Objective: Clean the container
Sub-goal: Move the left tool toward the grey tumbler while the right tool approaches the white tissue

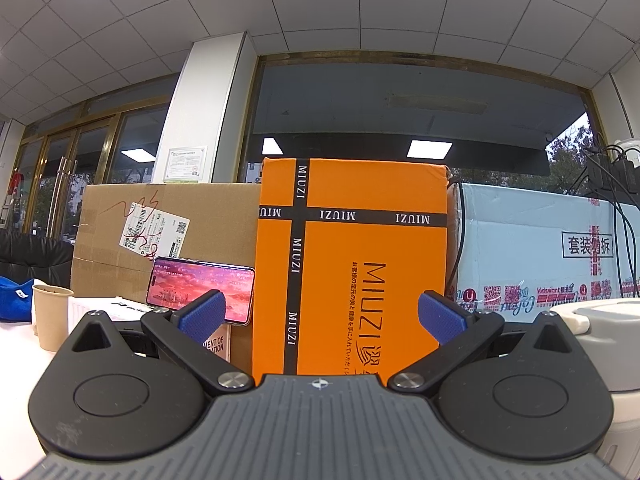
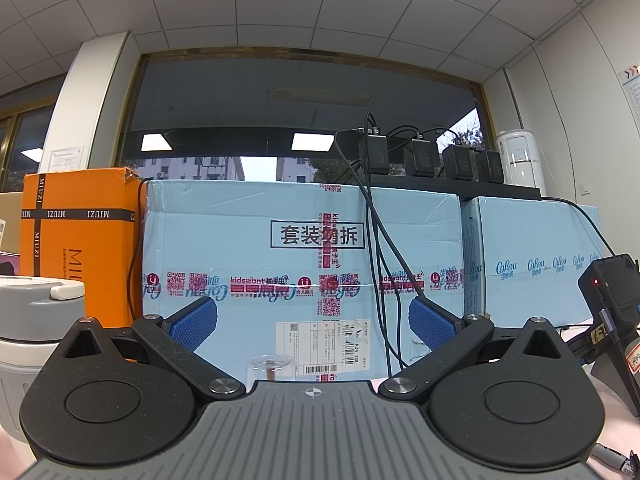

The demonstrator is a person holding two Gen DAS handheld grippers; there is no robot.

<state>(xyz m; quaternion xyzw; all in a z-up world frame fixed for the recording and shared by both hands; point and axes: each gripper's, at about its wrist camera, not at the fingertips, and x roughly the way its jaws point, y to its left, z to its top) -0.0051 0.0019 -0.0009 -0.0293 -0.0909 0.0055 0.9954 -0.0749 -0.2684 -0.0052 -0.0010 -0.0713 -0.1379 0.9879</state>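
Container [image 2: 36, 320], grey and white with its lid on, stands at nine o'clock of the right gripper [image 2: 312, 322] and at three o'clock of the left gripper [image 1: 320, 314]; both are spread wide, holding nothing, so cleaning looks unstarted. A clear glass [image 2: 270, 366] sits just ahead at six o'clock. Farther off stand the orange box [image 1: 352, 264] and blue cartons [image 2: 304, 248].

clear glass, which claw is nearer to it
Right. The clear glass stands just ahead of the open right claw, low between its fingers. The left claw, also open, faces the orange box; its view shows no glass.
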